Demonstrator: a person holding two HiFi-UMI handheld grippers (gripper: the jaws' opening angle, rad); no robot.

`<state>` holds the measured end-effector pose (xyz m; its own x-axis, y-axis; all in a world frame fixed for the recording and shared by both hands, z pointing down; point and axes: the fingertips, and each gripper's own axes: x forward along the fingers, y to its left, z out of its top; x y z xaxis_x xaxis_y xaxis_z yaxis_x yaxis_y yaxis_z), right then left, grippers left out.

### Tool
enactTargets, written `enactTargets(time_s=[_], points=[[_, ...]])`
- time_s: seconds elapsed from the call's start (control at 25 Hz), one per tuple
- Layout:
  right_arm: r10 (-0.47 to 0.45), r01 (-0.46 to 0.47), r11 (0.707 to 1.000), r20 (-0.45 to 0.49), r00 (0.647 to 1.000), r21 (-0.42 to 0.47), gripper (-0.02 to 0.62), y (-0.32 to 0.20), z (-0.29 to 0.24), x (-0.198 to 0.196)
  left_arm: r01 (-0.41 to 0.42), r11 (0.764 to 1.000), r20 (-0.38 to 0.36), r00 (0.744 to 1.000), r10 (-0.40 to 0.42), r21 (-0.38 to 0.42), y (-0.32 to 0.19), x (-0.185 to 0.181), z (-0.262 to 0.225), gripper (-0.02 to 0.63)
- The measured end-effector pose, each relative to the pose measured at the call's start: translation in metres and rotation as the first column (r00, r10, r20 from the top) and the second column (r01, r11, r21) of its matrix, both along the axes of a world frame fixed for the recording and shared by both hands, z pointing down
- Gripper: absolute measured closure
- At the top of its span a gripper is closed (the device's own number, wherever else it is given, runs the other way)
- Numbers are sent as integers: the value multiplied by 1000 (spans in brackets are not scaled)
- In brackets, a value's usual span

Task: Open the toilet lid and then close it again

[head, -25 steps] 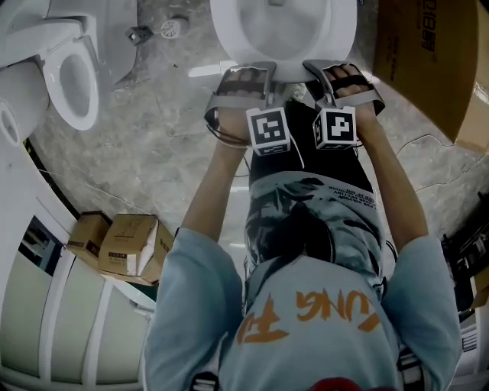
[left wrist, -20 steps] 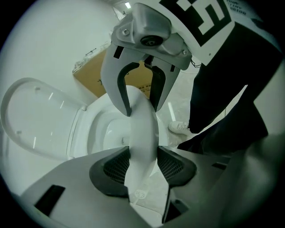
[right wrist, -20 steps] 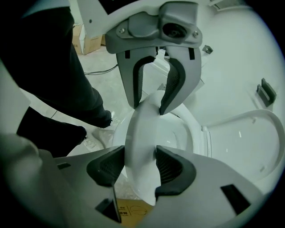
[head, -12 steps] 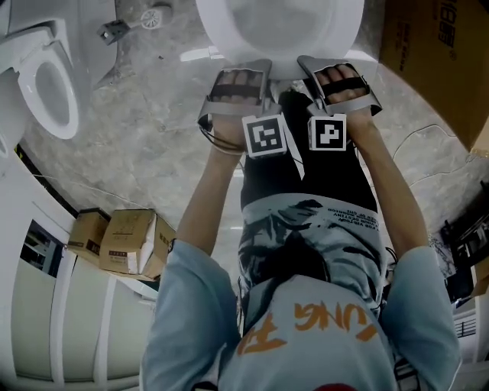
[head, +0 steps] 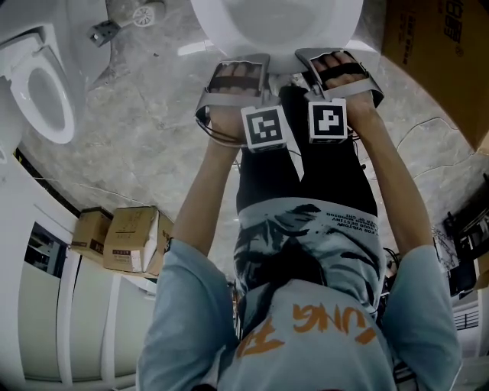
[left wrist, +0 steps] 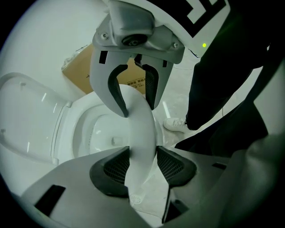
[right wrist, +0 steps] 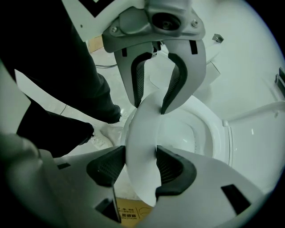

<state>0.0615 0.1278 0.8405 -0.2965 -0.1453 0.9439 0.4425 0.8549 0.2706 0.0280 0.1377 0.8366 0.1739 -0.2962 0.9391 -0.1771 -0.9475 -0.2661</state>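
Observation:
A white toilet [head: 275, 30] stands at the top of the head view, in front of the person's dark trousers. Both grippers reach down to its front edge, the left gripper [head: 238, 69] beside the right gripper [head: 330, 63]. A curved white hinged rim [left wrist: 140, 129] runs from one pair of jaws to the other; I cannot tell whether it is the lid's edge or the seat ring. My left gripper [left wrist: 142, 165] is shut on it, and so is my right gripper [right wrist: 140, 167]. Beside the rim [right wrist: 144, 133] the open bowl [right wrist: 191, 133] shows. A flat white panel [left wrist: 26, 120] stands up at the hinge.
A second toilet [head: 38, 95] with its seat down sits at the left. Small cardboard boxes [head: 126, 240] lie on the marble floor at lower left. A large carton [head: 443, 53] stands at the upper right, and a floor drain [head: 141, 11] at the top left.
Both hands have sunk a little toward the bowl with the white rim still between the jaws. The grip looks the same.

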Motion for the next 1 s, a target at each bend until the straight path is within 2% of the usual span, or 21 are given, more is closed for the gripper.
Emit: enactTargets(time_s=[0.16, 0.32, 0.44, 0.56, 0.72, 0.8, 0.88, 0.92, 1.0], points=[[28, -28, 1000, 6, 1000, -1, 357, 3, 10, 0, -51, 998, 71, 996, 54, -40, 8, -7, 15, 396], [35, -36, 999, -45, 998, -25, 354, 8, 23, 4, -34, 995, 45, 998, 39, -98, 11, -4, 25, 400], [64, -66, 996, -40, 997, -65, 353, 11, 26, 0, -36, 987, 37, 998, 42, -156, 13, -3, 30, 399], [79, -84, 994, -73, 994, -64, 351, 8, 31, 5, -45, 983, 22, 999, 49, -177, 12, -1, 32, 397], [131, -142, 983, -89, 987, -120, 354, 9, 23, 3, 1, 979, -25, 1000, -6, -202, 12, -4, 22, 410], [200, -209, 966, -71, 977, -150, 351, 4, 8, 4, 46, 979, -62, 996, -59, -197, 5, -7, 4, 422], [315, -311, 939, 5, 949, -146, 421, -16, -11, -1, 109, 981, -103, 987, -126, -159, -16, -13, -17, 430], [388, -377, 915, 54, 920, -145, 435, -30, -22, -4, 145, 981, -127, 979, -161, -132, -30, -17, -28, 436], [541, -520, 839, 146, 828, -163, 488, -60, -48, -9, 222, 973, -170, 958, -231, -69, -59, -27, -55, 462]])
